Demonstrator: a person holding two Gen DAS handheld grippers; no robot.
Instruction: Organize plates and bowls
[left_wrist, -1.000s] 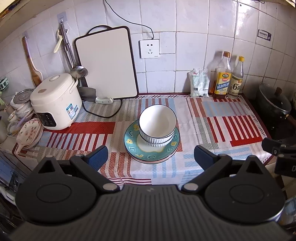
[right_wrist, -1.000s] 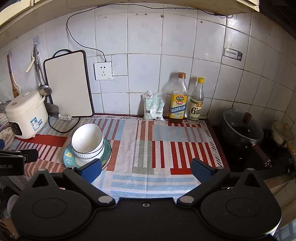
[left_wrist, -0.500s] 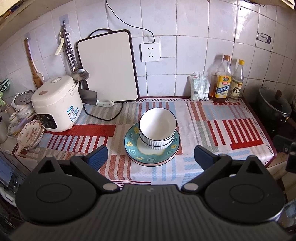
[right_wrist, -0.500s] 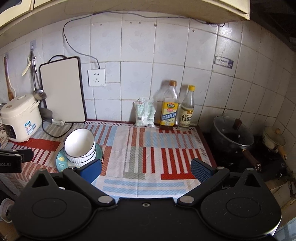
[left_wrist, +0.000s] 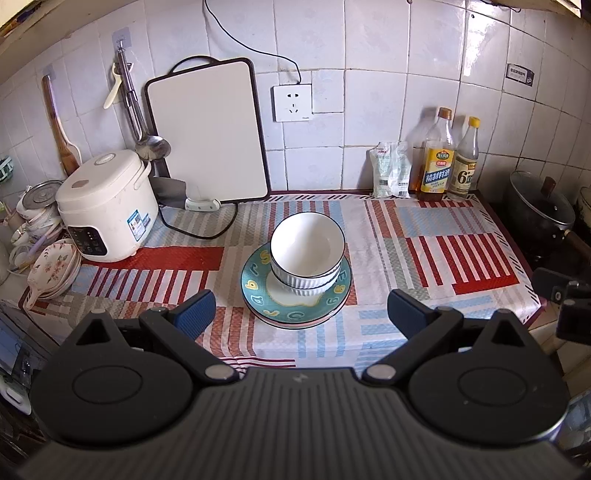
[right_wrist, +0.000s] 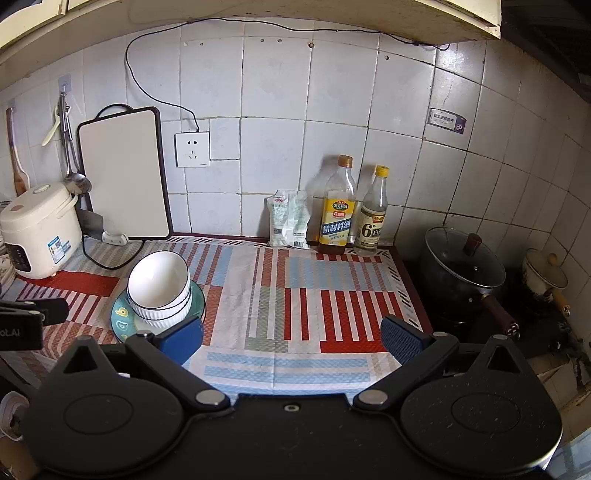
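Observation:
Two white ribbed bowls (left_wrist: 307, 251) sit nested on a teal plate (left_wrist: 258, 291) with yellow marks, which rests on a pink plate, in the middle of the striped cloth. The stack also shows in the right wrist view: bowls (right_wrist: 159, 288), plate (right_wrist: 120, 321). My left gripper (left_wrist: 301, 314) is open and empty, held back from the counter's front edge in front of the stack. My right gripper (right_wrist: 291, 341) is open and empty, to the right of the stack and above the front edge.
A rice cooker (left_wrist: 107, 206), a cutting board (left_wrist: 207, 133) and floral dishes (left_wrist: 51, 266) stand at the left. Two bottles (left_wrist: 436, 166) and a packet (left_wrist: 391, 170) stand at the back right. A black lidded pot (right_wrist: 461, 273) sits on the stove.
Both grippers have drawn back and up from the counter, so the stack looks smaller and farther away. The bowls and plates have not moved.

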